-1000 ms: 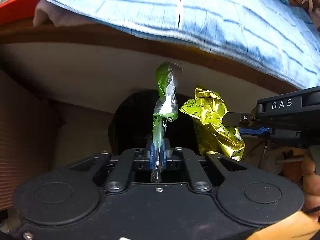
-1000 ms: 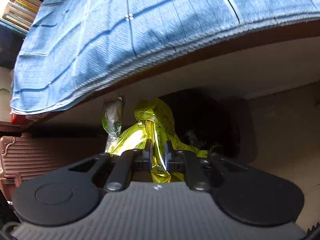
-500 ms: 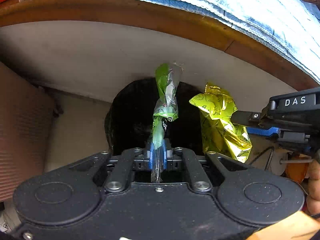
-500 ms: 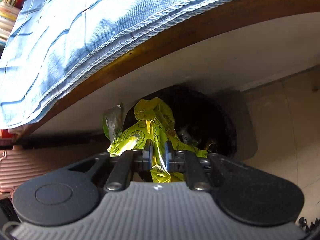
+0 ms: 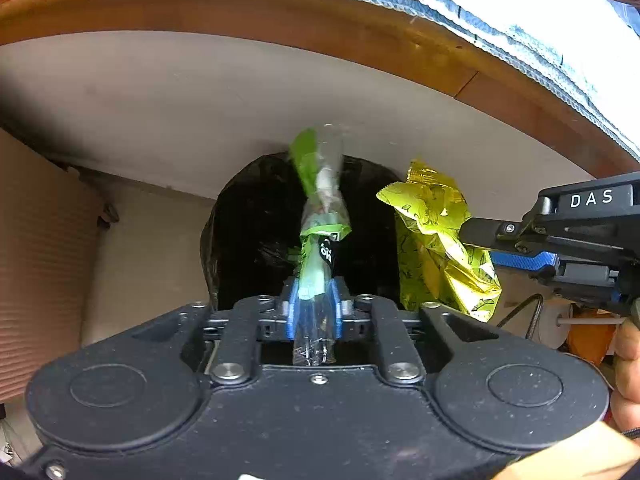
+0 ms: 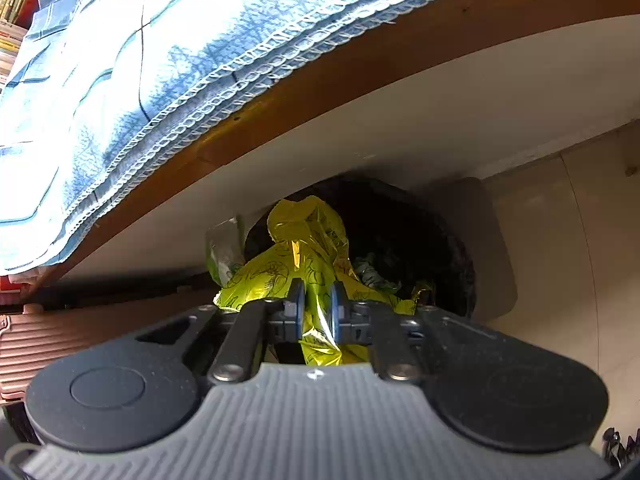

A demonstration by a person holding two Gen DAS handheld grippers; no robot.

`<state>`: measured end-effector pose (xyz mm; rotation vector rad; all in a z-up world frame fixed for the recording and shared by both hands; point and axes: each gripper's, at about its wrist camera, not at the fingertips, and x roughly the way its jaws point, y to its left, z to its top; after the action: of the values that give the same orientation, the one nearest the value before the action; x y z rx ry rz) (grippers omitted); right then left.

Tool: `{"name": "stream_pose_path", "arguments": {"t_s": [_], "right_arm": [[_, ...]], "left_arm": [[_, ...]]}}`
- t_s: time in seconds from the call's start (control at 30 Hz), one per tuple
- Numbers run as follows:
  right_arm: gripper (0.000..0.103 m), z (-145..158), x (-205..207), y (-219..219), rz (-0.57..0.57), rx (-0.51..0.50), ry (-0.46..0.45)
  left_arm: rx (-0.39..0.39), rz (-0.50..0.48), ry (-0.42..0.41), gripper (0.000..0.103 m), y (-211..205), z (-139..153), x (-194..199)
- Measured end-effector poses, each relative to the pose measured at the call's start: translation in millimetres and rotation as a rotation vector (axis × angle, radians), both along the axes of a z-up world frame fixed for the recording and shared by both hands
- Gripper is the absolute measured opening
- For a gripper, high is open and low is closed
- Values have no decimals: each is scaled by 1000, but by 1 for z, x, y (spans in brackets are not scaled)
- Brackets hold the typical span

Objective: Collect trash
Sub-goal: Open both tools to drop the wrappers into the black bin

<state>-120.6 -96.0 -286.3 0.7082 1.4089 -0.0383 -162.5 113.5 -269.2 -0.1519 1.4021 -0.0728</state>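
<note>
A twisted green and clear plastic wrapper (image 5: pixel 320 216) stands between the blue pads of my left gripper (image 5: pixel 315 304), whose jaws have parted a little; its top is blurred. Behind it gapes a bin lined with a black bag (image 5: pixel 256 232), holding other trash. My right gripper (image 6: pixel 316 304) is shut on a crumpled yellow foil wrapper (image 6: pixel 308 240) over the same bin (image 6: pixel 400 232). From the left wrist view the yellow wrapper (image 5: pixel 436 240) hangs right of the green one, pinched by the right gripper (image 5: pixel 472 232). The green wrapper (image 6: pixel 224 244) peeks out at the left in the right wrist view.
A wooden table edge (image 5: pixel 360 28) with a blue cloth (image 6: pixel 120 60) overhangs the bin. A ribbed brown case (image 6: pixel 60 340) stands to the left on the tiled floor (image 6: pixel 560 240). A hand (image 5: pixel 628 360) holds the right gripper.
Both grippers have dropped lower and closer to the bin mouth. The left gripper's pads now stand wider apart around the green wrapper. The right gripper's hold is unchanged.
</note>
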Motion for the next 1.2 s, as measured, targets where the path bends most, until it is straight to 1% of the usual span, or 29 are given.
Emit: {"name": "stream_pose_path", "arguments": {"t_s": [0.13,0.17,0.2,0.23,0.3,0.33,0.37,0.57,0.77,0.87,0.93,0.97,1.07,1.13,1.2], "right_arm": [[20,-2,2,1,-2,0,3],[21,-3,2,2,-3,-1,4],[22,-3,3,3,-3,-4,5],[24,-3,3,3,-1,-7,5],[26,-2,3,5,3,-11,-2],[32,-2,3,6,6,-16,-4],[36,-2,4,7,8,-19,-5],[39,4,6,7,3,-23,-7],[41,14,7,10,11,-41,-19],[42,22,6,9,11,-45,-29],[44,32,5,10,16,-50,-39],[46,38,4,10,22,-54,-48],[52,62,0,10,40,-75,-86],[54,81,-3,9,43,-85,-114],[56,102,-7,5,40,-91,-144]], "left_arm": [[0,1,0,25,-1,-3,1],[-2,1,2,30,-1,-4,1],[-1,2,2,38,0,-5,1],[4,3,-1,41,0,-5,1],[15,1,-6,47,-1,-5,0],[18,1,-7,49,-3,-5,0],[19,2,-9,51,-3,-5,-1],[24,6,-15,56,0,1,2],[26,0,-31,57,2,12,3],[41,-9,-41,57,2,21,1],[72,-30,-63,59,2,29,-2],[83,-40,-77,62,1,35,-3],[97,-65,-124,67,3,58,-9],[96,-76,-161,70,6,78,-11],[90,-82,-200,77,9,98,-13]]}}
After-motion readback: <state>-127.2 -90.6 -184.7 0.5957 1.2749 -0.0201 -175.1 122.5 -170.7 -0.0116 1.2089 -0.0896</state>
